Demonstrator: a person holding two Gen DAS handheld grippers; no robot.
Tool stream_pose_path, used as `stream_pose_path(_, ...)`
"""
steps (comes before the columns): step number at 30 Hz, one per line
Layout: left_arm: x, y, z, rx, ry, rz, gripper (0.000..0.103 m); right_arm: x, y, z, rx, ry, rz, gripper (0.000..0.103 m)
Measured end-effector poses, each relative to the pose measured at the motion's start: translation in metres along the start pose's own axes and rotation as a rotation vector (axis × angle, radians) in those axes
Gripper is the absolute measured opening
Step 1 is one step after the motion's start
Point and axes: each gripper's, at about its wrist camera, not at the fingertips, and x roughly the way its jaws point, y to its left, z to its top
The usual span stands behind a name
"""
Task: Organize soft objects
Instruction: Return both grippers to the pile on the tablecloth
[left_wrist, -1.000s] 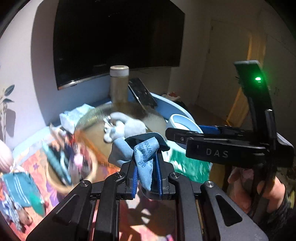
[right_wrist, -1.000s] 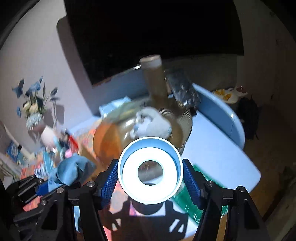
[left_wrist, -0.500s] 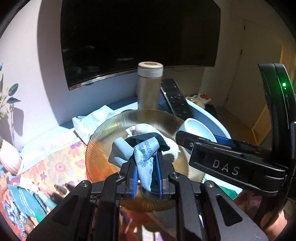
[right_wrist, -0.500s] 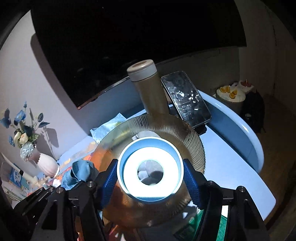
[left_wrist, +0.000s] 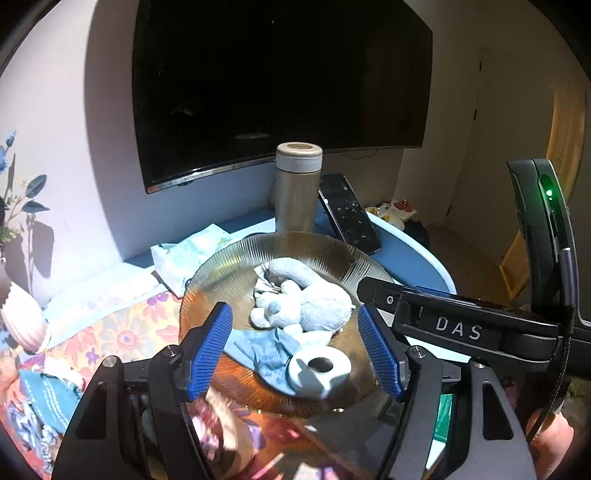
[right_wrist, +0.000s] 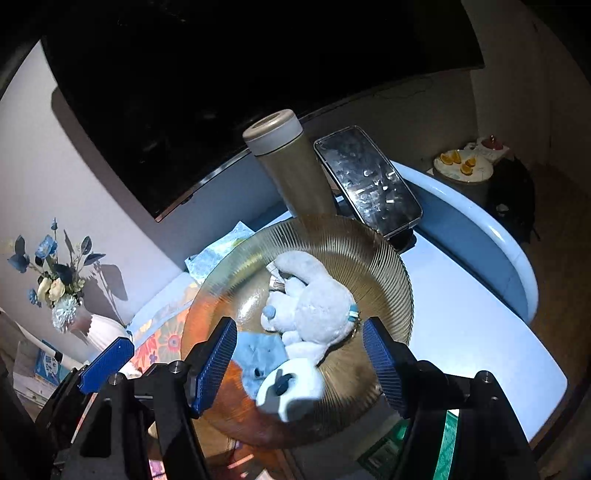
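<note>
A ribbed amber glass plate (left_wrist: 325, 247) (right_wrist: 380, 258) holds a pale plush bunny (left_wrist: 306, 302) (right_wrist: 314, 306), a blue cloth (left_wrist: 258, 350) (right_wrist: 258, 354) and a white-and-blue ring-shaped roll (left_wrist: 319, 373) (right_wrist: 291, 384). My left gripper (left_wrist: 295, 350) is open and empty just above the plate's near edge. My right gripper (right_wrist: 299, 362) is open and empty over the roll, which is blurred. The right gripper's body also shows at the right of the left wrist view (left_wrist: 461, 325).
A beige thermos (left_wrist: 298, 188) (right_wrist: 291, 166) and a propped phone (left_wrist: 349, 214) (right_wrist: 367, 181) stand behind the plate. A tissue pack (left_wrist: 184, 254), a floral mat (left_wrist: 122, 332), a white vase with flowers (right_wrist: 96, 328) and a dark TV (left_wrist: 277, 81) lie left and behind.
My left gripper opened and let go of the blue cloth onto the plate. My right gripper opened and released the ring roll onto the plate beside the bunny.
</note>
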Motion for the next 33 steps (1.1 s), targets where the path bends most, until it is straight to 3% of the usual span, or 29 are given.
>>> stream_pose_path(10,-0.078,0.024,-0.024,-0.052,-0.065,-0.030,0.069,-0.057,0.035,-0.035,-0.085,-0.069,0.013,0.069)
stream_pose_path(15,-0.119,0.059,-0.043,-0.107,-0.094,0.029,0.069,-0.078,0.075,-0.058,-0.176,-0.071,0.072,0.069)
stream_pose_path(20,-0.163,0.119,-0.064,-0.187,-0.114,0.165,0.069,-0.089,0.131,-0.082,-0.295,-0.064,0.142,0.073)
stream_pose_path(22,-0.185,0.154,-0.074,-0.243,-0.132,0.239,0.069,-0.087,0.153,-0.093,-0.343,-0.055,0.171,0.079)
stream_pose_path(27,-0.225,0.228,-0.100,-0.371,-0.142,0.384,0.069,-0.052,0.218,-0.131,-0.486,0.034,0.222,0.079)
stream_pose_path(33,-0.223,0.294,-0.146,-0.519,-0.090,0.427,0.069,0.013,0.264,-0.177,-0.576,0.189,0.231,0.079)
